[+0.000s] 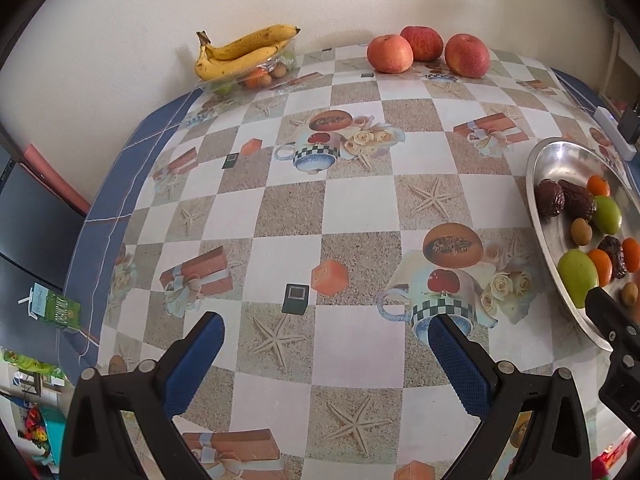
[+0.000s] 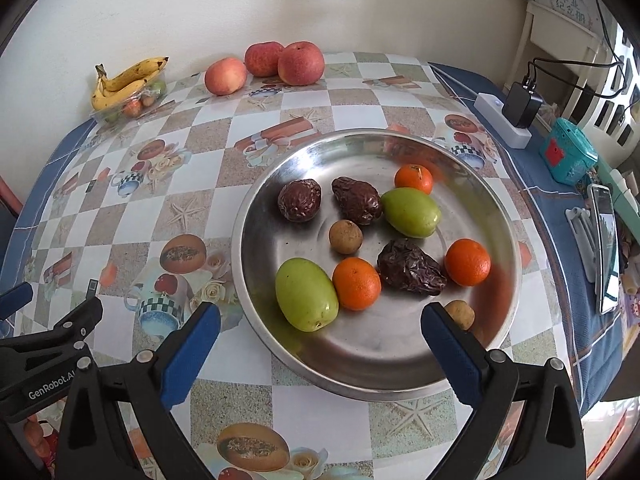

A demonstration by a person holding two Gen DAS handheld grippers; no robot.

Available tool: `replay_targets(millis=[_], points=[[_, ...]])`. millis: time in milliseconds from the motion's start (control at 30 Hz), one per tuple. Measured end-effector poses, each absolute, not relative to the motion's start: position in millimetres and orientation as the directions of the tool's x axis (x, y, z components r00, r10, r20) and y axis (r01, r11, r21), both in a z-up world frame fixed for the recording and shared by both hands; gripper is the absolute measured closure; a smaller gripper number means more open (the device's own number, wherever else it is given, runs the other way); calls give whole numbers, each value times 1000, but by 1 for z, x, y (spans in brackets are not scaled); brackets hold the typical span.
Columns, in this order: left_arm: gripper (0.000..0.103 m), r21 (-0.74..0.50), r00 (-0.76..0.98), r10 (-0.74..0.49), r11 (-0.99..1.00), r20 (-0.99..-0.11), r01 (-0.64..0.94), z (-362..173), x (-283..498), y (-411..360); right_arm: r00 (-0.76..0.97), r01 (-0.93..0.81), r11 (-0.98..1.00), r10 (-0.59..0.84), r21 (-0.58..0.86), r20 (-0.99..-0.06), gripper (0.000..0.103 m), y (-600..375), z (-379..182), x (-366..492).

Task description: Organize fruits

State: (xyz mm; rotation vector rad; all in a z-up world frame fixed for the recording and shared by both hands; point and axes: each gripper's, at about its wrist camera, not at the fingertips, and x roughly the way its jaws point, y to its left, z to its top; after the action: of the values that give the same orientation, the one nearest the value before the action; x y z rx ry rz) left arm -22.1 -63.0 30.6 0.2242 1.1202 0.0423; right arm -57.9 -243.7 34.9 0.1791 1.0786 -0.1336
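Nearby, fruit-laden metal plate (image 2: pixel 256 216) (claws agape)

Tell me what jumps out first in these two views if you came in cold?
The steel plate right in front of the open right gripper, holding green fruits, small oranges, dark wrinkled dates and little brown fruits. Next, three red apples by the far wall, with bananas over a clear tray in the far left corner. The left gripper is open above bare tablecloth.
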Motion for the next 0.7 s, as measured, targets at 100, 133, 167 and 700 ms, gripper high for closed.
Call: replay_targets(millis=[100, 133, 167, 700], points=[[0, 186, 421, 139, 980, -896, 72, 28, -20, -60, 461, 197, 977, -18, 82, -887, 3, -244, 33, -57], [0, 187, 419, 142, 980, -897, 69, 28, -20, -60, 458, 197, 977, -17, 83, -889, 3, -243, 32, -56], [0, 190, 416, 146, 980, -898, 66, 28, -19, -59, 456, 197, 977, -16, 83, -890, 3, -243, 31, -56], [0, 176, 399, 123, 979, -909, 99, 25, -15, -58, 442, 194, 977, -3, 92, -897, 3, -242, 28, -54]])
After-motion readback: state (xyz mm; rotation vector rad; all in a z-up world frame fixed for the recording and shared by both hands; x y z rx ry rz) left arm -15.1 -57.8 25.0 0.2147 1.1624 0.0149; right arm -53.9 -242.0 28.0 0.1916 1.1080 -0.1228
